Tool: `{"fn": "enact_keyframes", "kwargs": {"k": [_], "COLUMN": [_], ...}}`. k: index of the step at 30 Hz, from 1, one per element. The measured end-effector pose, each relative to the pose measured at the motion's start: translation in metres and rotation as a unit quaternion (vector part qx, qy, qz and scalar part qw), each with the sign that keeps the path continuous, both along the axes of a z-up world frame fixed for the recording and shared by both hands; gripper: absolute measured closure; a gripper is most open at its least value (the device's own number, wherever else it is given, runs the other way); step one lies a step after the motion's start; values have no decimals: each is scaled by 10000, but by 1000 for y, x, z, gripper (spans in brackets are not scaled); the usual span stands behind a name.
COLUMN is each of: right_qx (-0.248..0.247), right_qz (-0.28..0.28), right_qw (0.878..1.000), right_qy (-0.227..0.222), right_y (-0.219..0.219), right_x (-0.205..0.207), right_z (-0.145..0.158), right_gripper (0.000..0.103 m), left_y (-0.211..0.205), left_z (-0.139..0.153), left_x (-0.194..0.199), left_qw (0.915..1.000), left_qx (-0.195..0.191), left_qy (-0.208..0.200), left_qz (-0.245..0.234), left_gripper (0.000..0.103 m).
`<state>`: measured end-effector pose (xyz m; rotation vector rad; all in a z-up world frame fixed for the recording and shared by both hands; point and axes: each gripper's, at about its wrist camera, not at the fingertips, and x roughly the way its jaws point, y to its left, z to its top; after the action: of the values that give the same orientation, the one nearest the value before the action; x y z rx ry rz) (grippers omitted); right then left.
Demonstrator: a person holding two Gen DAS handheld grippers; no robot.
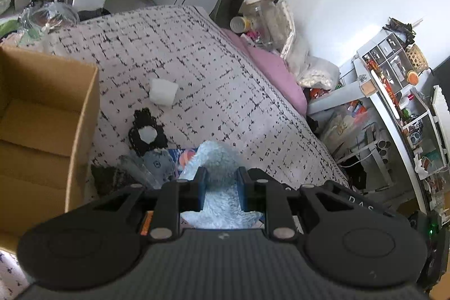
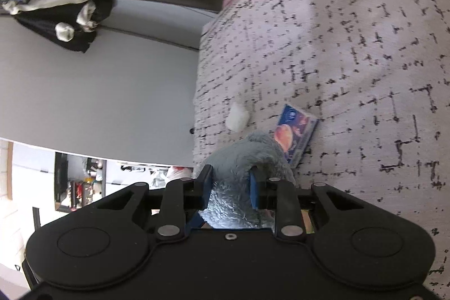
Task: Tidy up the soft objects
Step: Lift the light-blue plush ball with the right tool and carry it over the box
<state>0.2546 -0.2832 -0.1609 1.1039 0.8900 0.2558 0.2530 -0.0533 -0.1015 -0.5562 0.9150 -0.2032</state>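
A light blue fluffy cloth (image 1: pixel 216 156) is pinched between the blue pads of my left gripper (image 1: pixel 221 173), which is shut on it just above the bed. My right gripper (image 2: pixel 230 173) is also shut on a fold of the same fluffy blue cloth (image 2: pixel 247 151), bunched up between its fingers. On the patterned bedcover (image 1: pixel 211 69) lie a white foam block (image 1: pixel 163 92), a black knitted piece (image 1: pixel 146 135) with a white lump on it, a grey soft item (image 1: pixel 157 163), and a white puff (image 2: pixel 237 117). An open cardboard box (image 1: pixel 47 114) stands to the left.
A blue printed packet (image 2: pixel 298 131) lies on the bed just beyond the cloth. A pink pillow (image 1: pixel 270 66), bottles and bags crowd the far bed edge. Shelves (image 1: pixel 393 92) full of small items stand to the right, and the floor (image 2: pixel 98 92) drops off beside the bed.
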Motion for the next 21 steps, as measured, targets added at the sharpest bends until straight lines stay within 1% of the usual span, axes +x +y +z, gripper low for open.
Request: {"fn": "enact_keyframes", "kwargs": {"k": [8, 14, 21], "right_qx": [50, 113, 207], "right_qz": [330, 664, 943], "right_qw": [9986, 9947, 9903], "right_qy": [-407, -776, -1002], "right_y": [14, 29, 50], "right_x": [-2, -4, -8], "right_z": [14, 28, 35], "right_gripper": [77, 77, 77], "left_y": [17, 36, 59], "left_z": [22, 37, 49], "left_x": [-10, -19, -32], "left_qw": [9997, 9992, 9984], "left_qx": [91, 76, 83], "left_qy": [-155, -278, -358], "left_qz": [153, 279, 422], "left_gripper": [82, 82, 82]}}
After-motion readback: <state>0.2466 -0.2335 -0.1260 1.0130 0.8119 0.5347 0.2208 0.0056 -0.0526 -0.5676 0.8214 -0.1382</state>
